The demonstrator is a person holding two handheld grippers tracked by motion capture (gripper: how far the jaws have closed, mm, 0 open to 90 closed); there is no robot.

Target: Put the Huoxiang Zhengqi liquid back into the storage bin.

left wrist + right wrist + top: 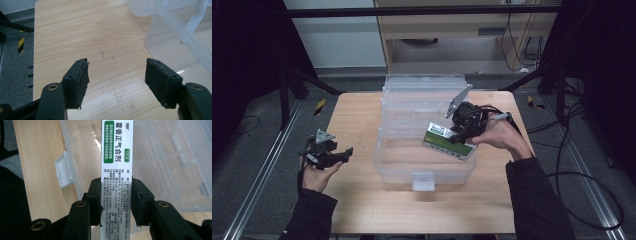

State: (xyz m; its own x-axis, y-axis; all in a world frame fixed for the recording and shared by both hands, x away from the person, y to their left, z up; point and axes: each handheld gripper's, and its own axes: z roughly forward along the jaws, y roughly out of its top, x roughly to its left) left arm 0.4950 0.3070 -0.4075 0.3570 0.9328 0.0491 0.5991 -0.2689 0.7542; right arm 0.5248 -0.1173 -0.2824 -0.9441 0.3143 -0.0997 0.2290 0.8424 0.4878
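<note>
A clear plastic storage box (388, 165) stands open in the middle of the wooden table, its lid (424, 82) raised at the back. My right gripper (458, 136) is shut on a white and green medicine carton (448, 142), held tilted over the box's right half. In the right gripper view the carton (116, 157) runs upward between the two black fingers (140, 200), its printed side facing the camera, above the box's divided interior (160, 172). My left gripper (343, 153) hovers open and empty left of the box; its fingers (80, 80) frame bare wood, with the box's wall (175, 37) at the right.
The box's front latch (423, 181) sticks out toward the person. The table (357, 200) ends on all sides over grey floor with cables (582, 185) at the right. A wooden cabinet (452, 30) stands behind the table.
</note>
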